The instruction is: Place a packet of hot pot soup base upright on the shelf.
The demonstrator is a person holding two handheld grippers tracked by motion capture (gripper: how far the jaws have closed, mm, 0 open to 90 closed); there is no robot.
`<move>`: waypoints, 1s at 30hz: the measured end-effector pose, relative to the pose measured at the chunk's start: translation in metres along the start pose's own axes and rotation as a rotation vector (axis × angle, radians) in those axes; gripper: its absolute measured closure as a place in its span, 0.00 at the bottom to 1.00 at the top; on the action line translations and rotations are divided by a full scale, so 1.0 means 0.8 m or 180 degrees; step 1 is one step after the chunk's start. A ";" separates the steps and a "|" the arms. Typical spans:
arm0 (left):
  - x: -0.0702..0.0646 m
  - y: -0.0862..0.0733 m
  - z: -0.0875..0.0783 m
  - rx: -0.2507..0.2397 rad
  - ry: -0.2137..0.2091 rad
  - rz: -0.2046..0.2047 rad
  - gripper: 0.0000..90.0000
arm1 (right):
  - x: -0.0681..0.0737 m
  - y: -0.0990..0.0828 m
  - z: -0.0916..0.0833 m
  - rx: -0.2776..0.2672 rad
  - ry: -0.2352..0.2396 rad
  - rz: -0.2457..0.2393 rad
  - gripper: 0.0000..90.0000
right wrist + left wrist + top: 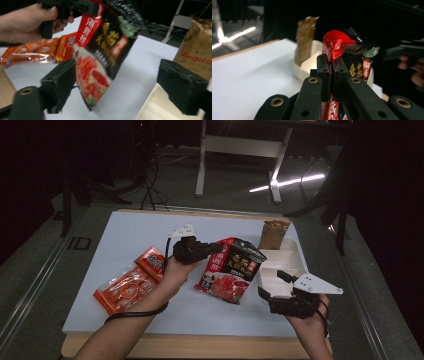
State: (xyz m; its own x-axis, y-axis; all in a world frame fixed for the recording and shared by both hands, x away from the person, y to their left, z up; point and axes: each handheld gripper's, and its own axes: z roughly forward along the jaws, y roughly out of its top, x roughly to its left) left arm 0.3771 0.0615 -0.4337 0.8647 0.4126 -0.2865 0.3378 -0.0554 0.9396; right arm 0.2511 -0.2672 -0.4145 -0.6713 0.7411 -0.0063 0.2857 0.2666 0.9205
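Holding the red-and-black packet [230, 270] by its top edge, the left hand-held gripper [216, 248] has its jaws clamped tight on the crimped seal; in the left gripper view the red corner of the packet [335, 46] sticks up just past the pinched jaws. The packet hangs w/ its long axis running down & toward the person, lower end at or just above the white counter [125, 235], tilted rather than flat.

Key relation: the white tray [287, 262] lies to the right of the packet, just beside it, & the right hand-held gripper [272, 285] sits at the tray's near edge, jaws spread wide w/ nothing between them. From the right gripper view the packet [100, 62] hangs straight ahead, between the two open jaws in line of sight but farther off, not touching.

So the left is the one w/ the grip; the right is nearer the tray & probably free to steady the packet's lower end. A brown pouch [273, 234] stands upright at the tray's far end. Two orange packets [131, 282] lie flat on the counter left of the left hand, apart from the work.
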 end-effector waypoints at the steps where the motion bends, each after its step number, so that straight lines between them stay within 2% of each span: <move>1: -0.002 0.001 0.000 -0.0028 -0.0043 0.0029 0.97 | -0.002 0.003 -0.001 -0.0018 0.0001 0.0004 0.20; 2: -0.004 0.002 0.000 -0.0086 -0.0114 0.0057 0.97 | -0.004 0.006 -0.001 -0.0042 -0.0024 0.0014 0.20; 3: -0.005 0.002 0.000 -0.0117 -0.0164 0.0041 0.97 | -0.006 0.010 -0.002 -0.0067 -0.0044 0.0020 0.24; 5: -0.008 0.004 0.001 -0.0206 -0.0262 0.0034 0.97 | -0.008 0.016 -0.002 -0.0110 -0.0051 0.0008 0.25; 7: -0.009 0.005 0.002 -0.0270 -0.0328 0.0018 0.97 | -0.009 0.023 -0.001 -0.0118 0.0008 -0.0021 0.32; 8: -0.009 0.005 0.003 -0.0308 -0.0375 -0.0032 0.97 | -0.009 0.026 0.000 -0.0138 0.0019 -0.0007 0.33; 9: -0.010 0.005 0.004 -0.0351 -0.0406 -0.0062 0.97 | -0.009 0.029 0.001 -0.0119 0.0054 0.0002 0.39; 10: -0.011 0.006 0.004 -0.0375 -0.0406 -0.0070 0.97 | -0.009 0.031 0.004 -0.0097 0.0103 -0.0008 0.42; 12: -0.012 0.006 0.006 -0.0418 -0.0458 -0.0078 0.97 | -0.008 0.035 0.007 -0.0067 0.0099 -0.0039 0.50; 16: -0.014 0.006 0.008 -0.0469 -0.0469 -0.0103 0.97 | -0.007 0.039 0.012 -0.0054 0.0140 -0.0035 0.58; 17: -0.015 0.007 0.009 -0.0485 -0.0473 -0.0128 0.97 | -0.008 0.045 0.013 -0.0094 0.0194 0.0018 0.64; 19: -0.016 0.007 0.010 -0.0501 -0.0480 -0.0137 0.97 | -0.008 0.046 0.012 -0.0115 0.0203 0.0033 0.64; 20: -0.015 0.008 0.011 -0.0511 -0.0506 -0.0136 0.97 | -0.009 0.052 0.011 -0.0160 0.0217 0.0074 0.71; 22: -0.015 0.008 0.011 -0.0531 -0.0515 -0.0154 0.97 | -0.011 0.055 0.010 -0.0175 0.0186 0.0091 0.75; 24: -0.016 0.008 0.011 -0.0537 -0.0507 -0.0153 0.97 | -0.013 0.059 0.011 -0.0176 0.0192 0.0138 0.78; 25: -0.015 0.007 0.012 -0.0546 -0.0529 -0.0196 0.97 | -0.014 0.060 0.012 -0.0180 0.0191 0.0163 0.78; 30: -0.015 0.007 0.013 -0.0523 -0.0486 -0.0186 0.97 | -0.020 0.066 0.018 -0.0184 0.0221 0.0272 0.80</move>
State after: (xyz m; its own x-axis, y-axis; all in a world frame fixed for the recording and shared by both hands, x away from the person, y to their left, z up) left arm 0.3724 0.0465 -0.4271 0.8959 0.2678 -0.3545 0.3346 0.1184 0.9349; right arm 0.2865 -0.2559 -0.3717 -0.6927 0.7145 0.0983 0.3053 0.1669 0.9375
